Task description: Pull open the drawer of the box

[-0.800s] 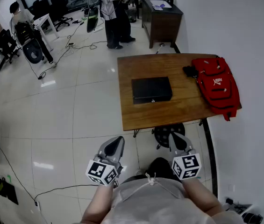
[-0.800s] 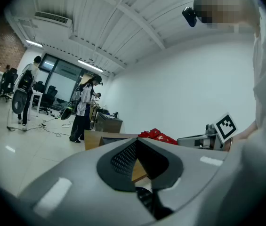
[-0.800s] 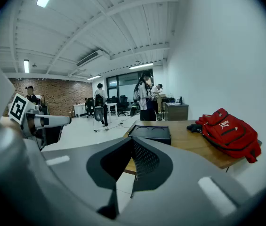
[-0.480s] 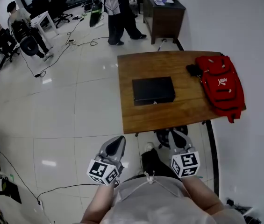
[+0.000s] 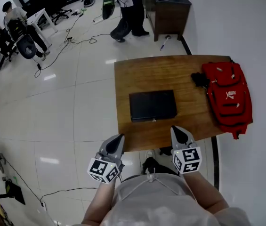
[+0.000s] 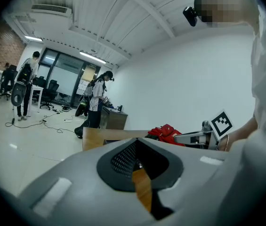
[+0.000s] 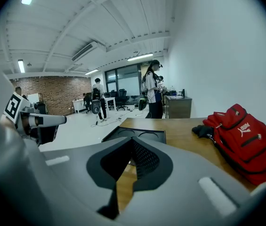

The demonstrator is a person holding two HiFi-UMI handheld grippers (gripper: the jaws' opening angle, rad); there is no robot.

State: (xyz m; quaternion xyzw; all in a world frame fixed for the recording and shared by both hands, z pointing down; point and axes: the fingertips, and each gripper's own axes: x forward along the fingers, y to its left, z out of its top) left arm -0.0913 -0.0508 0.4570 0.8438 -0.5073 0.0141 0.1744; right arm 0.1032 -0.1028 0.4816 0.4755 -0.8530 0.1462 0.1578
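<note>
A flat black box [image 5: 152,105] lies on the wooden table [image 5: 137,74], its drawer front facing me and closed. Both grippers hover at the table's near edge, short of the box and touching nothing. My left gripper [image 5: 118,139] is shut and empty, just off the near left corner. My right gripper [image 5: 178,132] is shut and empty over the near edge, right of the box's front. In the right gripper view the box [image 7: 135,134] sits straight ahead beyond the shut jaws of the right gripper [image 7: 133,141]. In the left gripper view the shut left gripper [image 6: 136,141] points along the table [image 6: 95,136].
A red backpack [image 5: 228,98] lies on the table's right end with a small black item [image 5: 199,79] beside it. A dark cabinet [image 5: 166,11] stands beyond the table by the white wall. A person [image 5: 132,8] stands near it; cables and office chairs [image 5: 27,46] fill the far left floor.
I have stepped toward the table: its near edge now reaches both gripper tips, where earlier floor lay between. The person in the background has shifted to the right.
</note>
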